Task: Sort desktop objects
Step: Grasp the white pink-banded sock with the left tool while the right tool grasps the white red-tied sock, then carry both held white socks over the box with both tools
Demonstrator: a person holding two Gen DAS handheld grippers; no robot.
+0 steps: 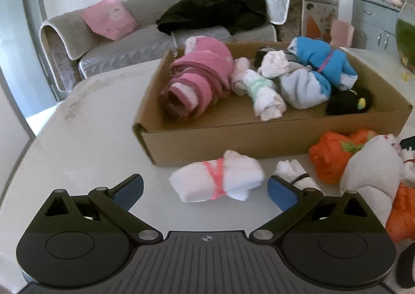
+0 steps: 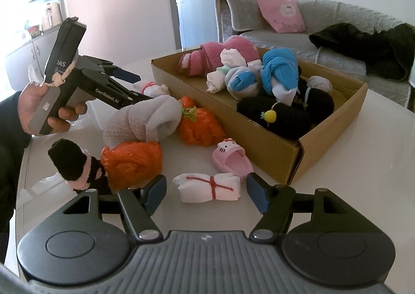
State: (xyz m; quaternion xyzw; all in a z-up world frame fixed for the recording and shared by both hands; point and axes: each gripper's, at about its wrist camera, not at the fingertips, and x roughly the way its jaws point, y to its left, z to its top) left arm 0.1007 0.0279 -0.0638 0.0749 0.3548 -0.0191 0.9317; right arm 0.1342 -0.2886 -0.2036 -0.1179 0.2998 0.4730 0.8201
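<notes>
A brown cardboard box (image 1: 259, 135) on the white table holds several rolled sock bundles, pink (image 1: 199, 81), blue (image 1: 324, 60) and black. It also shows in the right wrist view (image 2: 275, 148). My left gripper (image 1: 205, 190) is open, its fingers on either side of a white sock bundle tied with a pink band (image 1: 218, 179), just in front of the box. My right gripper (image 2: 207, 195) is open around a white bundle tied with a red band (image 2: 210, 187). The left gripper (image 2: 124, 76) also shows in the right wrist view, held by a hand.
On the table lie orange bundles (image 2: 132, 161) (image 2: 199, 125), a large white rolled towel (image 2: 145, 120), a black sock bundle (image 2: 75, 166) and a small pink slipper (image 2: 233, 161). A grey sofa (image 1: 145, 34) with a pink cushion and dark clothes stands behind.
</notes>
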